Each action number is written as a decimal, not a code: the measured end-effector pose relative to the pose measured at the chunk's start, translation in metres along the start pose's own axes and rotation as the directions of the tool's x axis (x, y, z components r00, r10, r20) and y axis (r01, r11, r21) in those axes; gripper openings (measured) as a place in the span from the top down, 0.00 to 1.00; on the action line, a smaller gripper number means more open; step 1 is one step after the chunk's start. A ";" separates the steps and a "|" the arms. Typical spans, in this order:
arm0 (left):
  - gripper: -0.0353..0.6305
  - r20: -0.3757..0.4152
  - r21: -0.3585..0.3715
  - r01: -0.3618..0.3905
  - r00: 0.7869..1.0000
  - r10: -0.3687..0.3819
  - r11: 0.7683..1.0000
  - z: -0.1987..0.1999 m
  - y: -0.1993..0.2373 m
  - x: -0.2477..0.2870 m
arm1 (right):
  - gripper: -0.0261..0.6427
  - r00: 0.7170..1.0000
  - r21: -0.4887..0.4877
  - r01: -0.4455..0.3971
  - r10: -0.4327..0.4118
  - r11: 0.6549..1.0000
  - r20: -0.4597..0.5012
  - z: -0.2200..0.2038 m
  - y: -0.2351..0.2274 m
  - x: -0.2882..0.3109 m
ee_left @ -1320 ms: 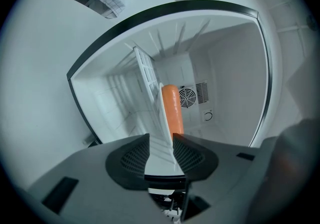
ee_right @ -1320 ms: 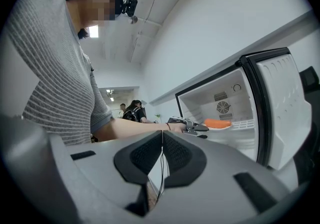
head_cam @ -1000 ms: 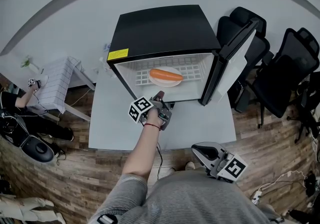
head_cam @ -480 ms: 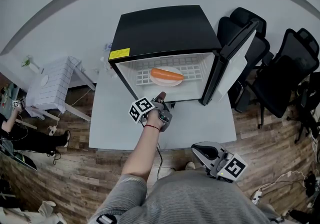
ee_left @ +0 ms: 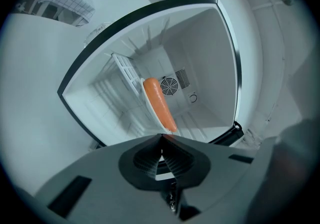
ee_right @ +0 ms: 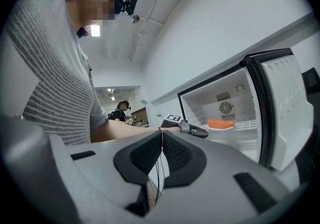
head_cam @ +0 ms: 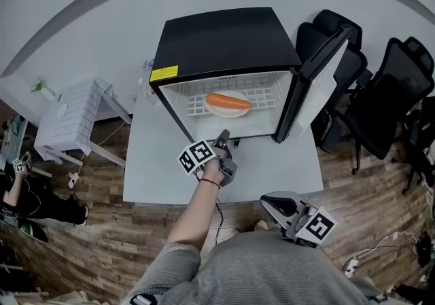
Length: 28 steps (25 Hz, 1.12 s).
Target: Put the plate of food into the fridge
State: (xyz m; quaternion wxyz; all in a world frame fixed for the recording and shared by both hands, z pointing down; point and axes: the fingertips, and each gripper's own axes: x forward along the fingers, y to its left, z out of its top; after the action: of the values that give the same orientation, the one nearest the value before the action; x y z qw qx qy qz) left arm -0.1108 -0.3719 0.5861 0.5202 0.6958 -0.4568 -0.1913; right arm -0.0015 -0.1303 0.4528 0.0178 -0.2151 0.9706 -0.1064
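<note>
Small black fridge [head_cam: 224, 39] stands on a pale grey table [head_cam: 156, 168], its door [head_cam: 319, 73] swung wide open to the right. White plate [head_cam: 228, 112] sits inside on the white wire shelf [head_cam: 264, 97], toward the middle; a long orange piece of food [head_cam: 228, 100], carrot-like, lies across it. A round fan grille [ee_left: 169, 86] shows on the rear wall behind the food. Left gripper [head_cam: 223, 138] is held out over the table just in front of the fridge opening, outside the cabinet and apart from the plate. Its jaws are pressed together, tips touching, with nothing between them. Right gripper [head_cam: 266, 203] hangs low near the person's body, off the near edge of the table and well apart from the fridge. Its jaws are also closed against each other and empty. Black office chairs [head_cam: 401, 86] stand beyond the open door on a wood floor [head_cam: 102, 229].
</note>
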 end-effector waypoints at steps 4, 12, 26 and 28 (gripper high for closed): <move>0.93 0.018 0.102 0.017 1.000 -0.019 0.995 -0.002 -0.008 -0.009 | 0.94 1.000 -0.009 0.009 -0.009 1.000 -0.001 -0.002 -0.002 0.000; 0.93 0.001 0.344 -0.009 1.000 0.009 0.939 -0.017 -0.010 -0.025 | 0.94 0.999 0.001 0.047 -0.047 0.999 -0.013 -0.011 -0.011 0.002; 0.93 -0.004 0.608 0.059 0.998 -0.070 0.792 -0.033 -0.045 -0.061 | 0.94 0.996 -0.005 0.077 -0.077 0.997 -0.036 -0.024 -0.023 0.002; 0.93 -0.015 0.632 0.072 0.997 -0.081 0.772 -0.039 -0.051 -0.066 | 0.94 0.997 -0.006 0.075 -0.075 0.997 -0.035 -0.024 -0.024 0.004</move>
State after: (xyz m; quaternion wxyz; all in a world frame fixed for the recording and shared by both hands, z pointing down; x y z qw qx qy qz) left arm -0.0935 -0.2934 0.5416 0.2453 0.8467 -0.4693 -0.0525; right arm 0.0027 -0.1480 0.4816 -0.0035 -0.2495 0.9623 -0.1085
